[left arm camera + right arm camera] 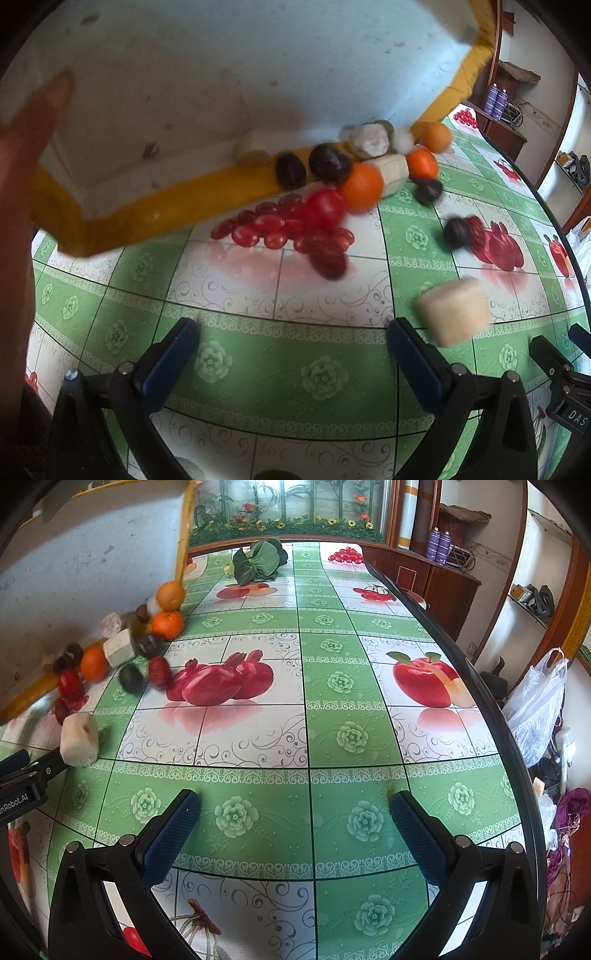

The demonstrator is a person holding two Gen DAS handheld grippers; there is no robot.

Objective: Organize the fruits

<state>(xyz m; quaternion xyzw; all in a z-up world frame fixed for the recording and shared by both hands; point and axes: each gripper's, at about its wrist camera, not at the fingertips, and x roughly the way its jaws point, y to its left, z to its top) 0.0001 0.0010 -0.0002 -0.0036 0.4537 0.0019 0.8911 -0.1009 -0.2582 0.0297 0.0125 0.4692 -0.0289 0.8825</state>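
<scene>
Both grippers sit low at the near edge of the table with nothing between their blue-padded fingers: the left gripper [291,347] is spread wide, and the right gripper [295,819] is spread just as wide.

A white foam box with a yellow taped rim [177,206], tilted over the table's left side by a bare hand [22,177], is spilling the fruits onto the cloth. Round orange tangerines [360,186], dark purple-black plums [327,162], a glossy red tomato [325,206] and pale cream cut chunks [454,312] tumble out near the box's lip; one cream chunk has rolled closest, just beside the left gripper's right finger [413,354]. Most pieces are motion-blurred (so their exact resting spots cannot be told).

Sorting looks barely begun. A sensible approach is to wait until the pieces settle, then take the nearest cream chunk first, closing gently on its flat sides; the round tangerines will likely roll, so approach those from above.

A glossy green-and-white tiled tablecloth printed with fruit pictures [306,738] covers the long table. A leafy green cabbage [260,559] lies near the far edge. Wooden cabinets [436,579] and a white plastic bag [535,705] stand beyond the right edge.
</scene>
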